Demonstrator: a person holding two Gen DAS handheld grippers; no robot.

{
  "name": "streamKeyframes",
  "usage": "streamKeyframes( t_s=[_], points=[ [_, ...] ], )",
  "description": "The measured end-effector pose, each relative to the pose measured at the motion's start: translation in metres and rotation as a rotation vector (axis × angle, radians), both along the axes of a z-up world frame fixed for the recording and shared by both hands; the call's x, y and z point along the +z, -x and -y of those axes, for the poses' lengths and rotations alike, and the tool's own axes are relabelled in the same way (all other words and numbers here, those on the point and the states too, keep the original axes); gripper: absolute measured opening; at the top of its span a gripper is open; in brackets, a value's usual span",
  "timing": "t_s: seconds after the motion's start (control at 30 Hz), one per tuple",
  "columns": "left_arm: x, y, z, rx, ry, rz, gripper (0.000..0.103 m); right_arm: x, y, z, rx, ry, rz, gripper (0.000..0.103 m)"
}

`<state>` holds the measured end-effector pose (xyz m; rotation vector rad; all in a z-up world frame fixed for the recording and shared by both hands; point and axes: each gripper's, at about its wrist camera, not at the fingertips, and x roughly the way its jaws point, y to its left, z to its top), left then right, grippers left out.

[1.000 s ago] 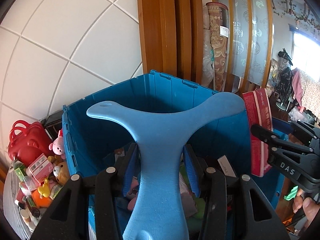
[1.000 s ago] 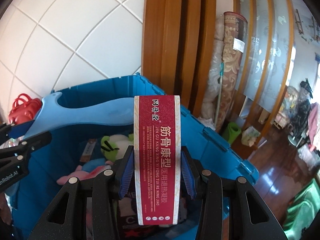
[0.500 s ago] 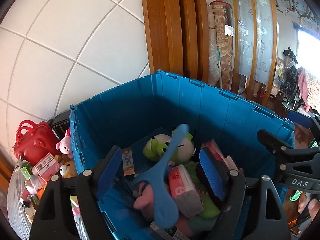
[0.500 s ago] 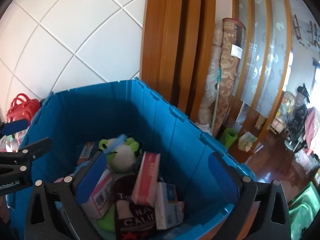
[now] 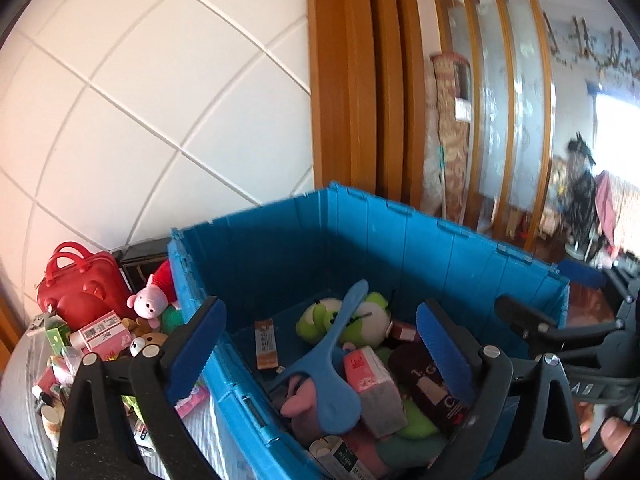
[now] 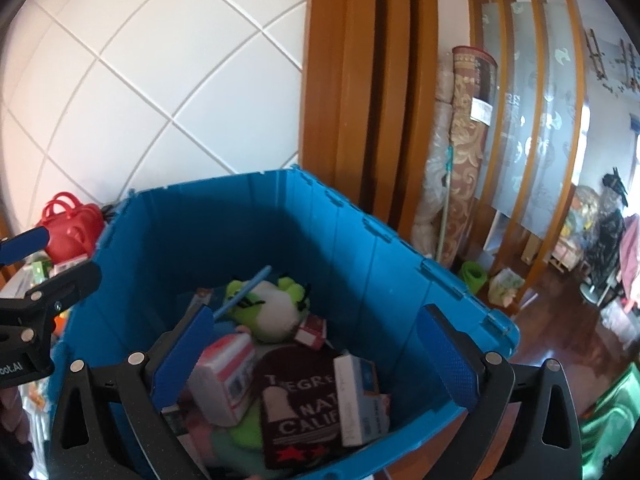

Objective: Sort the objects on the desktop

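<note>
A blue plastic crate (image 5: 400, 240) (image 6: 360, 248) holds several sorted things. A light blue Y-shaped plastic piece (image 5: 328, 368) lies on a green frog plush (image 5: 352, 320) (image 6: 272, 308) inside it. A red-and-white box (image 5: 370, 376) (image 6: 224, 376) and a dark cap with white letters (image 6: 300, 400) lie beside them. My left gripper (image 5: 320, 344) is open and empty above the crate's left side. My right gripper (image 6: 316, 352) is open and empty above the crate's right side.
Left of the crate, a pile on the table holds a red handbag (image 5: 76, 288) (image 6: 72, 224), a pink pig plush (image 5: 148, 300), small boxes (image 5: 104, 332) and bottles. A white tiled wall and wooden door frame (image 5: 352, 80) stand behind. Rolled rugs (image 6: 460, 152) lean at the right.
Both grippers opened and let go. The blue Y-shaped piece dropped from my left gripper and the red box from my right gripper into the crate. Both grippers have since shifted slightly left.
</note>
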<state>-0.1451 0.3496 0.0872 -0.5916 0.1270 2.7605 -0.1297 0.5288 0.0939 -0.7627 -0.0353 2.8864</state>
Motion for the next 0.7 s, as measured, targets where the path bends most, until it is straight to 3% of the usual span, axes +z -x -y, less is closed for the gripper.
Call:
streamKeyframes(
  t_s=[0.27,0.43,0.53,0.7],
  points=[
    [0.008,-0.035,0.030,0.057,-0.010,-0.091,0.097,0.012,-0.043,0.037,-0.020,-0.009,-0.081,0.103],
    [0.009,-0.068,0.062,0.116,-0.043,-0.169,0.103,0.021,-0.088,0.073,-0.039,-0.032,-0.198,0.103],
    [0.003,-0.073,0.077,0.125,-0.036,-0.111,0.103,0.022,-0.103,0.093,-0.036,-0.035,-0.203,0.103],
    [-0.015,-0.085,0.096,0.113,-0.016,0.022,0.103,0.009,-0.118,0.116,-0.050,-0.012,-0.112,0.103]
  ],
)
